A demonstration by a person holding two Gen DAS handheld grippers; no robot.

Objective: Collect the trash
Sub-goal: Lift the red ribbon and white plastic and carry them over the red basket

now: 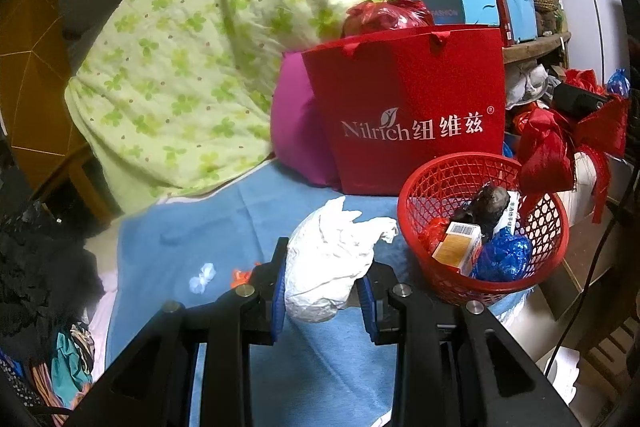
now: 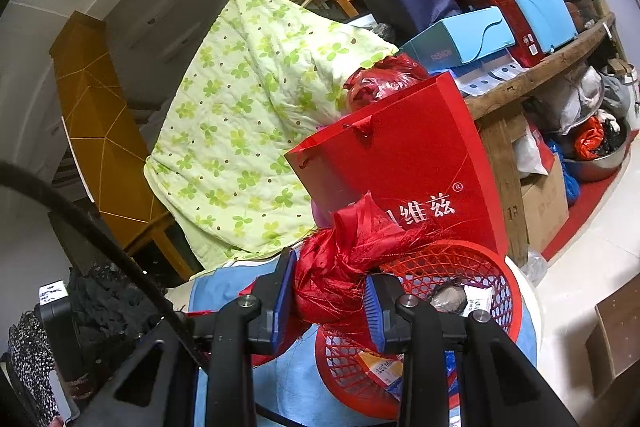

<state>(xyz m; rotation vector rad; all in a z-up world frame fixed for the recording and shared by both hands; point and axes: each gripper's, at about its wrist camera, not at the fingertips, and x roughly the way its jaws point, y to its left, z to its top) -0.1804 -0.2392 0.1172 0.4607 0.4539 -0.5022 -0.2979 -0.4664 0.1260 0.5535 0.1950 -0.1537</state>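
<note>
Now tissue (image 1: 332,259) in left tongs (image 1: 325,287)

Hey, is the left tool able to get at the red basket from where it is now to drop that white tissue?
Probably yes. The left tool is shut on the white tissue, and the red basket sits open-topped just to its right with nothing between them. The red fabric in the right tool hangs near the basket's far rim.

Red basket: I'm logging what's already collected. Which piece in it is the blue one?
The crumpled shiny blue wrapper at the front of the red basket, right of the orange box. The lump behind is dark grey.
</note>
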